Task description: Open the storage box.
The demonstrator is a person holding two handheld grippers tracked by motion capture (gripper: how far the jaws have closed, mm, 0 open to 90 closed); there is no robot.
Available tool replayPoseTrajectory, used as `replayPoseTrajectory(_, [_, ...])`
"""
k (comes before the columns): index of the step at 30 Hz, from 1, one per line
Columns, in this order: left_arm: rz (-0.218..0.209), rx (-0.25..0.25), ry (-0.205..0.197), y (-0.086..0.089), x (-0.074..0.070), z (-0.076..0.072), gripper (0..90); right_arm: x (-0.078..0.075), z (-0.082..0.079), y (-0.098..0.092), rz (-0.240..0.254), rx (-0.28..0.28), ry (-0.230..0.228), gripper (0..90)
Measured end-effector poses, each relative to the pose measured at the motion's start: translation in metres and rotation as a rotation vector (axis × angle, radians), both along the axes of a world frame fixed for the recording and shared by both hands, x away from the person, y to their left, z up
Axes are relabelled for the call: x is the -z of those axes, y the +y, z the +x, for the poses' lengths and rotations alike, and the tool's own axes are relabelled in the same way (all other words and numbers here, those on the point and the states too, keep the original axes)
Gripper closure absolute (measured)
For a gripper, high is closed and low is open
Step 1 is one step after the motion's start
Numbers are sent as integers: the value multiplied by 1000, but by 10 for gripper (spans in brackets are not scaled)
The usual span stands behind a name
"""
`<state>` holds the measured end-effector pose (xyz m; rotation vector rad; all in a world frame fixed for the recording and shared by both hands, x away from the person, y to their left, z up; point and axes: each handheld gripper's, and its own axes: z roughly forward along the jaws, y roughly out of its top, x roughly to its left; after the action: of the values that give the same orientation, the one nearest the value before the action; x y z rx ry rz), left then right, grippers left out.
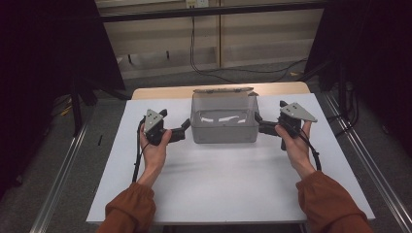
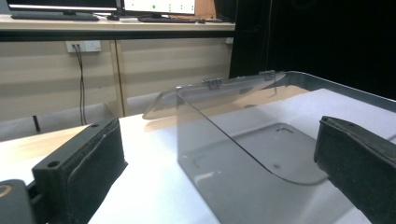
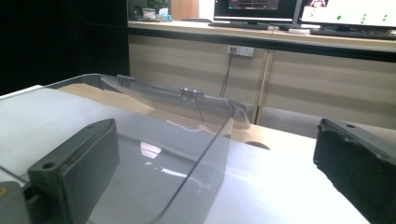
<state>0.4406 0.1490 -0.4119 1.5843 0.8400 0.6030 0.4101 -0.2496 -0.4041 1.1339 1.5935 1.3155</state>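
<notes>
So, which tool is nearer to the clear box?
Right, though only slightly. The right tool almost touches the clear box's right wall; the left tool sits just off its left wall. Both are open.

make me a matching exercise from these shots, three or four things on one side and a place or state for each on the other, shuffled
Things:
1. clear plastic box
2. box lid
3. left gripper
4. right gripper

Places or states:
A. open, at the box's left end wall
B. swung back on its hinges behind the box
C. open, at the box's right end wall
D. stands empty in the middle of the white table top

Pairs: 1-D, 2-B, 3-A, 4-C
</notes>
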Motion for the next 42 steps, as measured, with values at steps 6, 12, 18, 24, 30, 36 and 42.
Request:
replayPoseTrajectory(6, [2, -1, -7, 2, 2, -14, 21, 3, -16, -2, 0, 0, -9, 0])
replayPoseTrajectory(12, [13, -5, -15, 11, 4, -29, 20, 6, -30, -4, -16, -7, -14, 0])
replayPoseTrajectory(18, [1, -18, -12, 23, 6, -41, 18, 9, -45, -4, -17, -16, -23, 0])
replayPoseTrajectory(24, [19, -29, -20, 30, 11, -53, 16, 11, -58, -8, -13, 3, -43, 0])
replayPoseTrajectory(30, [-1, -52, -7, 39, 14, -64, 16, 15, -71, -12, -42, 5, -53, 0])
replayPoseTrajectory(36, [-7, -68, -3, 47, 14, -78, 16, 18, -81, -19, -33, 14, -59, 0])
replayPoseTrajectory(42, [-6, -97, -16, 57, 16, -90, 17, 20, -95, -23, -27, 21, -69, 0])
